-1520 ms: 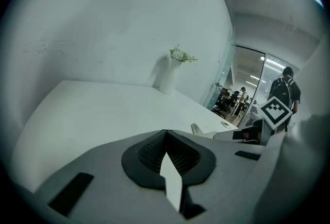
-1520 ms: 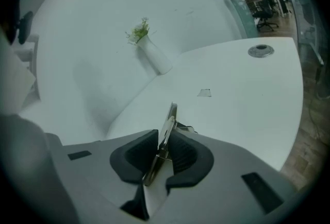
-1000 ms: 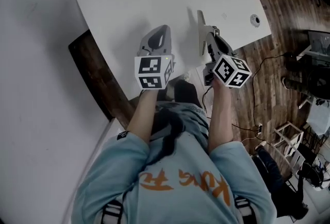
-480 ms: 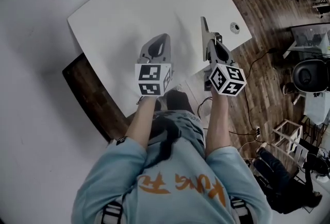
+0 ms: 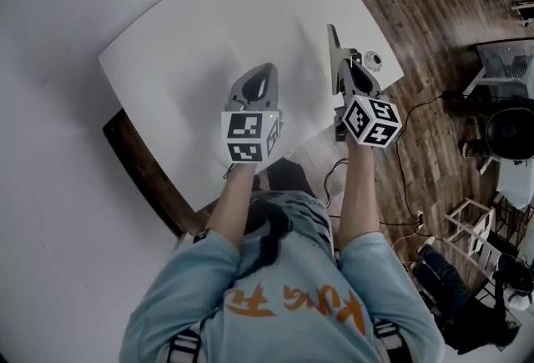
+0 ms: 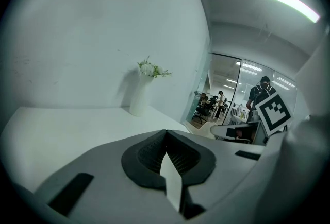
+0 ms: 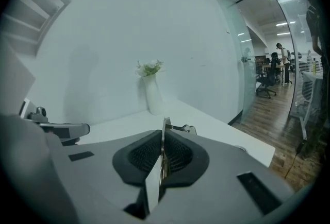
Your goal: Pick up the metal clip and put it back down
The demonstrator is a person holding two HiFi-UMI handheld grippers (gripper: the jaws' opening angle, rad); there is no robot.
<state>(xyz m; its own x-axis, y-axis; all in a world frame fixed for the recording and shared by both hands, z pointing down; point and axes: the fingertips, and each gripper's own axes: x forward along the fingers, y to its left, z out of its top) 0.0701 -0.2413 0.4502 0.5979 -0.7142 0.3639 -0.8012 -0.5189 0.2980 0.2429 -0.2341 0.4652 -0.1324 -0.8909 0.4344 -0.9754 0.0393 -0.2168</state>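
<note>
1. Right gripper (image 7: 163, 134): jaws clenched on the clip (image 7: 166, 125). A thin metal plate is pinched edge-on between them, and its wire loops stick out just past the tips.
2. In the head view the right gripper (image 5: 332, 34) is over the right edge of the tabletop (image 5: 183, 36), near the grommet hole (image 5: 373, 61). The clip is too small to make out from there.
3. So the clip is in the right jaws. Can't tell whether it touches the tabletop.
4. Left gripper (image 6: 166, 133): jaws closed on each other with nothing between them.
5. In the head view the left gripper (image 5: 265, 71) is over the tabletop close to its near edge. It is beside the right gripper but apart from it.
6. Vase (image 7: 152, 97) with flowers stands upright at the far corner of the tabletop, well apart from both grippers.
</note>
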